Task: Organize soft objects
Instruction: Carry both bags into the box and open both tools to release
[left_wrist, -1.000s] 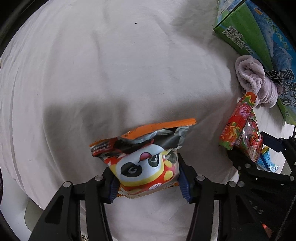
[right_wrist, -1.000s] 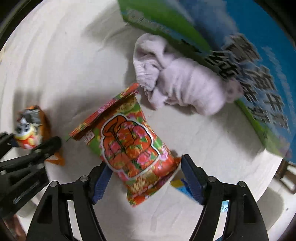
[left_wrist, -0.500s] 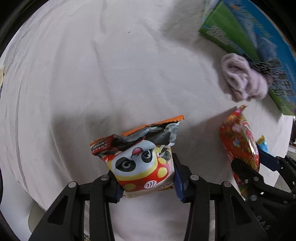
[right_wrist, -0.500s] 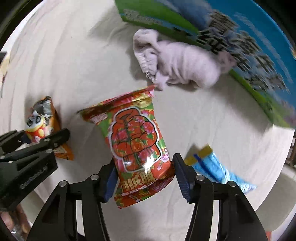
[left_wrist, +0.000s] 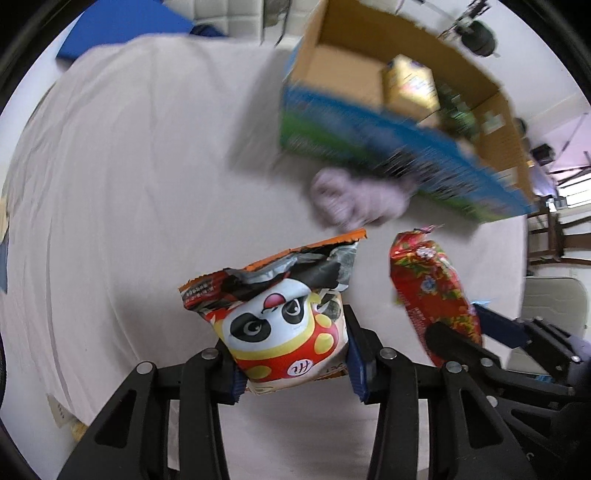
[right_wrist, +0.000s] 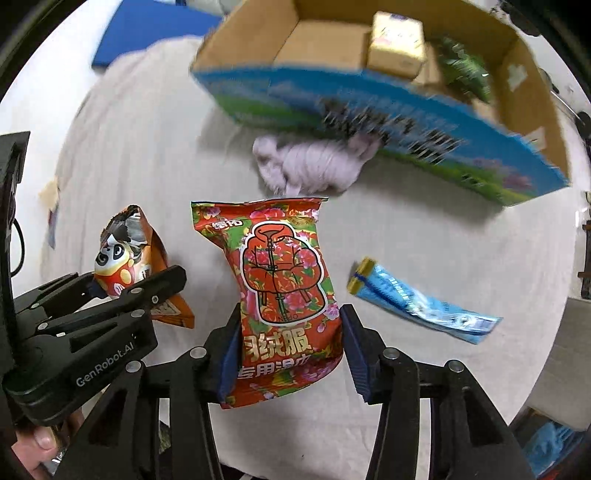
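Both views tilted up within the last half second: the open cardboard box (right_wrist: 388, 96) at the far edge of the cloth-covered desk (left_wrist: 129, 184), seen before only as a printed side wall, now showed its brown interior with a yellow carton (right_wrist: 397, 40) and a green packet (right_wrist: 465, 62) already inside. Judged from that, both bags had been lifted clear of the cloth and were heading for the box. A lilac towel (right_wrist: 314, 166) lay bunched against the box's near wall, apart from either gripper. A blue sachet (right_wrist: 421, 299), uncovered when the red bag rose, lay flat toward the right edge. The right gripper (right_wrist: 288, 332) was clamped on the lower half of the red floral bag (right_wrist: 284, 280), bag upright, pointing at the box. The left gripper (left_wrist: 291, 354), just beside it, was closed on the base of the panda snack bag (left_wrist: 280, 317), torn top upward.
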